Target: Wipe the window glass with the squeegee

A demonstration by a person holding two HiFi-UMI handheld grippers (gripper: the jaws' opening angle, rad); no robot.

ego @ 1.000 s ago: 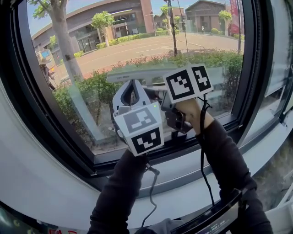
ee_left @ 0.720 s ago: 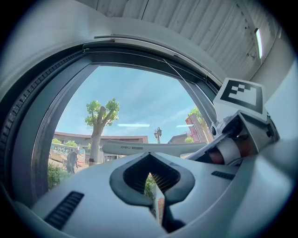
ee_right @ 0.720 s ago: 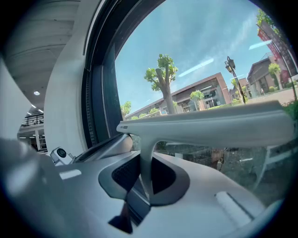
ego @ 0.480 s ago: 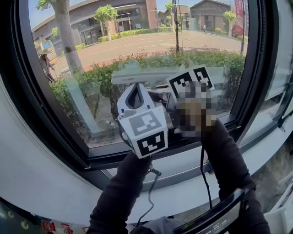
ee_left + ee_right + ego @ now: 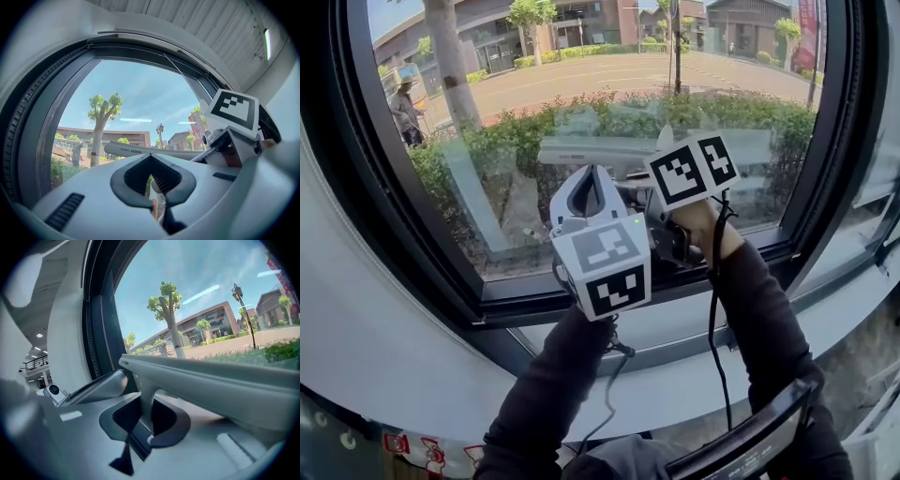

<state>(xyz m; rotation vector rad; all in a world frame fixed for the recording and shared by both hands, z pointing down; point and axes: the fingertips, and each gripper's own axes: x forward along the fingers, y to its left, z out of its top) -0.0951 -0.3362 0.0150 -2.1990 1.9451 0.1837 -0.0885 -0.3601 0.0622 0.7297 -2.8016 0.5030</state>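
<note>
The white plastic left gripper (image 5: 592, 192) hangs before the dark-framed window glass (image 5: 581, 75), its jaws nearly together on nothing. Just right, the white right gripper (image 5: 143, 420) clamps the handle of the long pale-grey squeegee (image 5: 609, 150), its blade level across the lower glass.

Both hand-held grippers, left (image 5: 589, 173) and right (image 5: 636, 195), sit lower against the window than one second ago. The pale grey plastic squeegee (image 5: 581, 150) in the right one's jaws has come down with them. Its blade bar now stands nearer the dark lower window frame (image 5: 534, 298), with less window glass (image 5: 525, 225) beneath it. Head view has shifted: the street outside rides higher in the pane.
</note>
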